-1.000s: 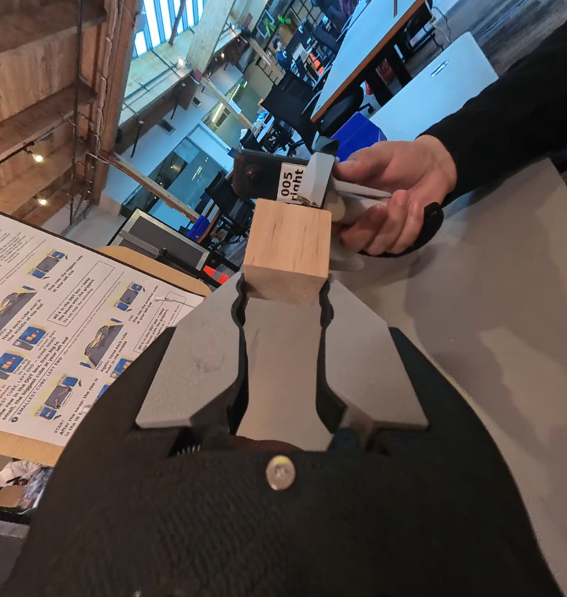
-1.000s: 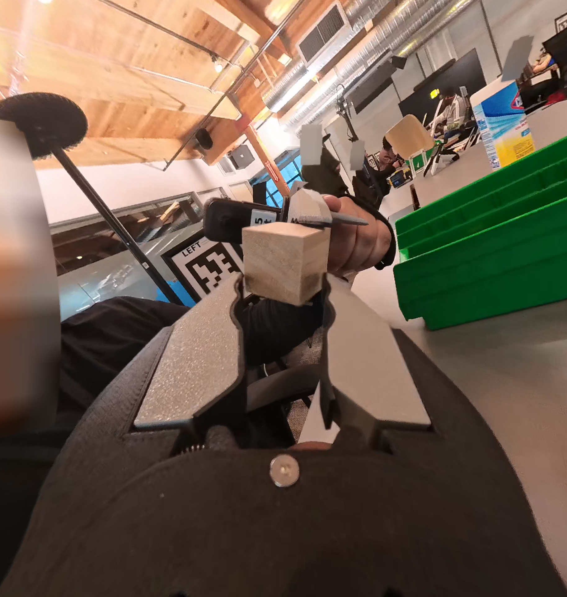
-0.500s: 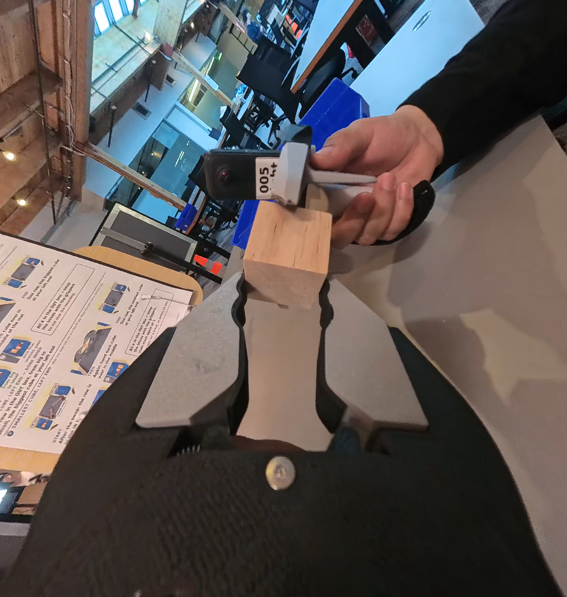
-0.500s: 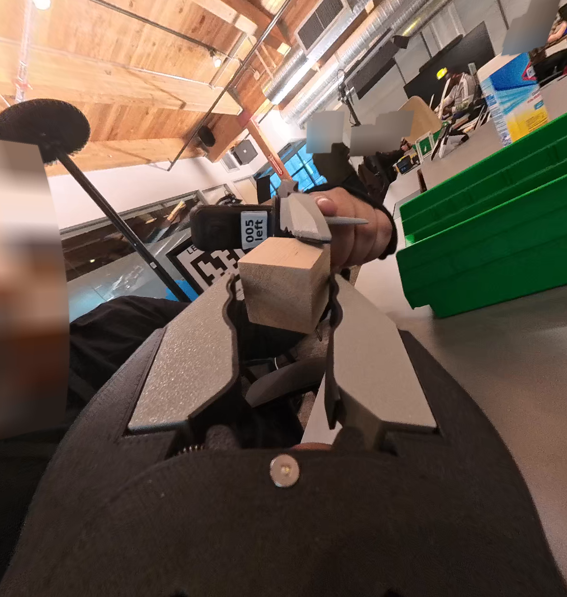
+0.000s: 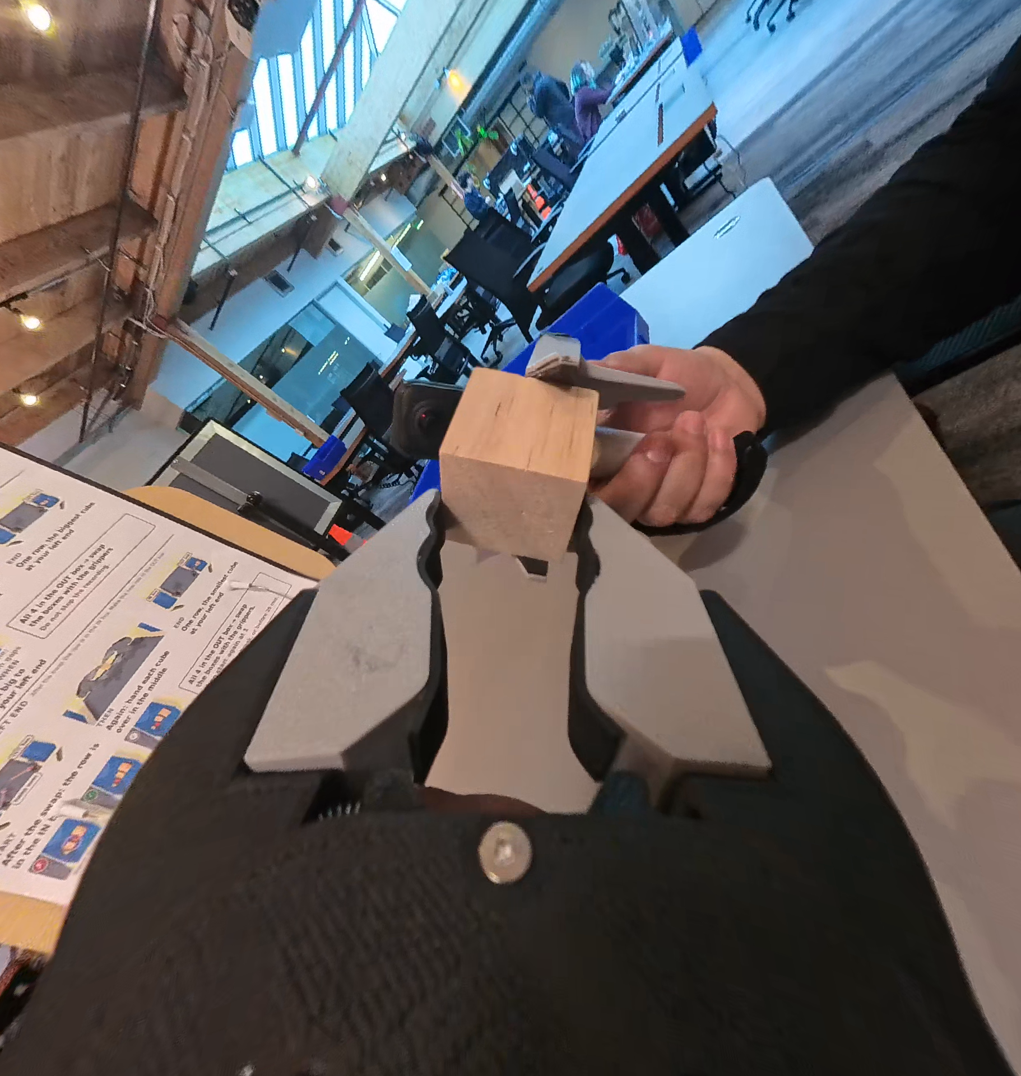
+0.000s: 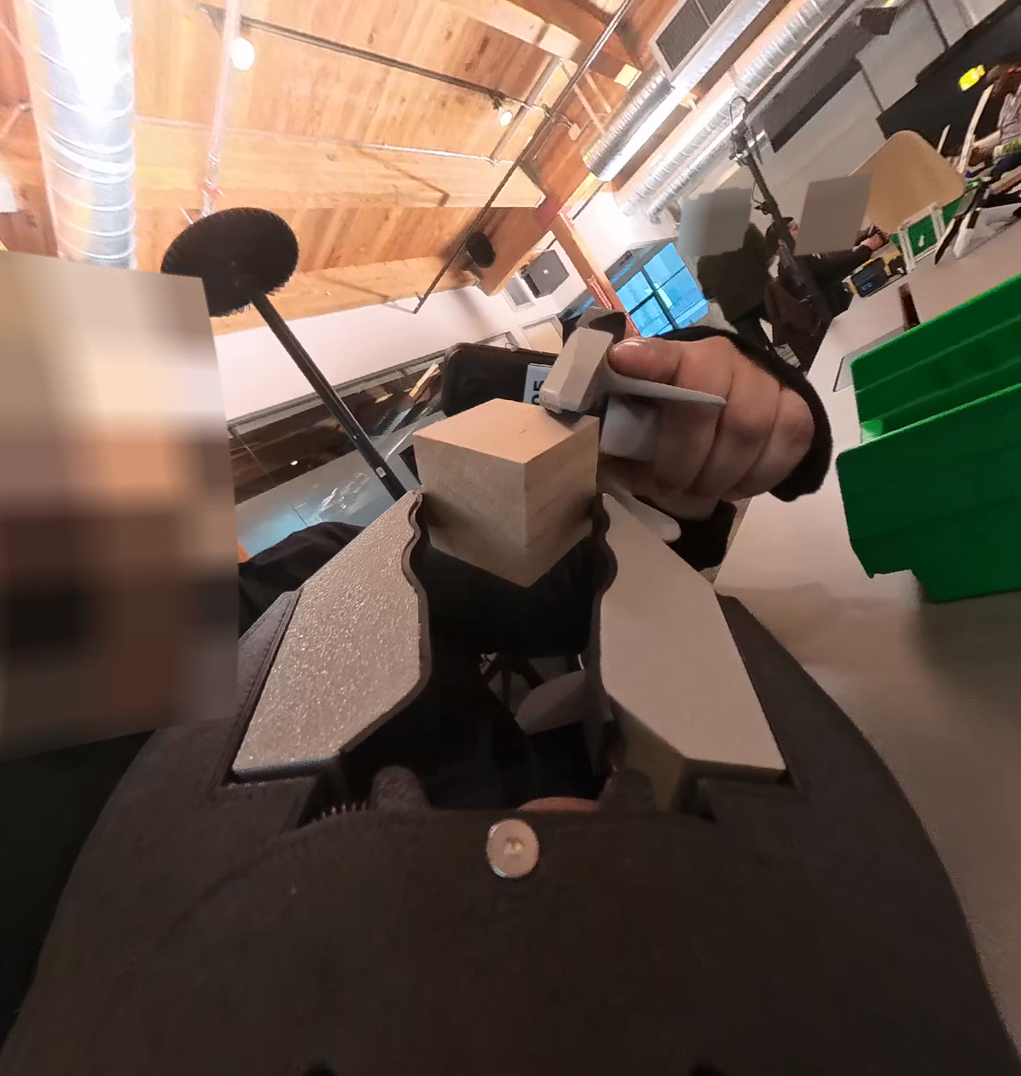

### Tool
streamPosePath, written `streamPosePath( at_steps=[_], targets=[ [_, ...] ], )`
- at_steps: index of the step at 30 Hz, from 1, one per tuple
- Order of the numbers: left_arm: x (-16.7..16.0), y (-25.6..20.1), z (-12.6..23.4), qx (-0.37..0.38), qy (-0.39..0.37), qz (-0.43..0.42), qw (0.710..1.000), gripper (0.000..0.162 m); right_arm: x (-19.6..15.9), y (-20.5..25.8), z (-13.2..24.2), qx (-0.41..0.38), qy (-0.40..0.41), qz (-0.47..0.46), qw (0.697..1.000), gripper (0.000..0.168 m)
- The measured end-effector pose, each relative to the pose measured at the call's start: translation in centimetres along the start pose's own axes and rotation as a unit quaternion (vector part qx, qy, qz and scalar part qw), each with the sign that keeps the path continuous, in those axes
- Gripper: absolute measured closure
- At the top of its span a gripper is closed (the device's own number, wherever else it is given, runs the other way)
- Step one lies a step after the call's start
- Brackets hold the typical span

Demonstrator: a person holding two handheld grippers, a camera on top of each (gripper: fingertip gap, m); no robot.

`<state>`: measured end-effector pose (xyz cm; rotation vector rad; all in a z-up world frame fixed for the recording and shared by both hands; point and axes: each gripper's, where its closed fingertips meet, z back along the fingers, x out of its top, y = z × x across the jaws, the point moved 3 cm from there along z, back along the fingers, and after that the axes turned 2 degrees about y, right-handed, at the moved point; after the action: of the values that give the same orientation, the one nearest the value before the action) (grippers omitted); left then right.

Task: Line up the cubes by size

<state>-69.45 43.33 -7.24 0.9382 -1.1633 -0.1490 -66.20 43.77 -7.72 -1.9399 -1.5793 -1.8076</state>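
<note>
Cube (image 5: 514, 466) betw. both grippers' tips, apparently both clamped.

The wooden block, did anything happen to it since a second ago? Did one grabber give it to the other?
Not yet. The wooden block turned a little between the two grabbers, so a corner now points down in the right wrist view. The left gripper and right gripper both still pinch it, held in the air. The green bins and instruction sheet stayed in place.
</note>
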Motion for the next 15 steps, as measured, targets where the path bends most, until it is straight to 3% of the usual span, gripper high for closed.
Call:
streamPosePath(
  at_steps=[8, 15],
  targets=[
    [0.2, -0.1, 0.1, 0.007, -0.022, 0.02, 1.0, 0.119, 0.0, 0.1, -0.1, 0.011, -0.001, -0.012, 1.0, 0.114],
    [-1.2, 0.1, -0.2, 0.025, 0.029, -0.009, 0.999, 0.119, 0.1, -1.0, 0.6, -0.03, -0.002, -0.015, 0.999, 0.114]
  ],
)
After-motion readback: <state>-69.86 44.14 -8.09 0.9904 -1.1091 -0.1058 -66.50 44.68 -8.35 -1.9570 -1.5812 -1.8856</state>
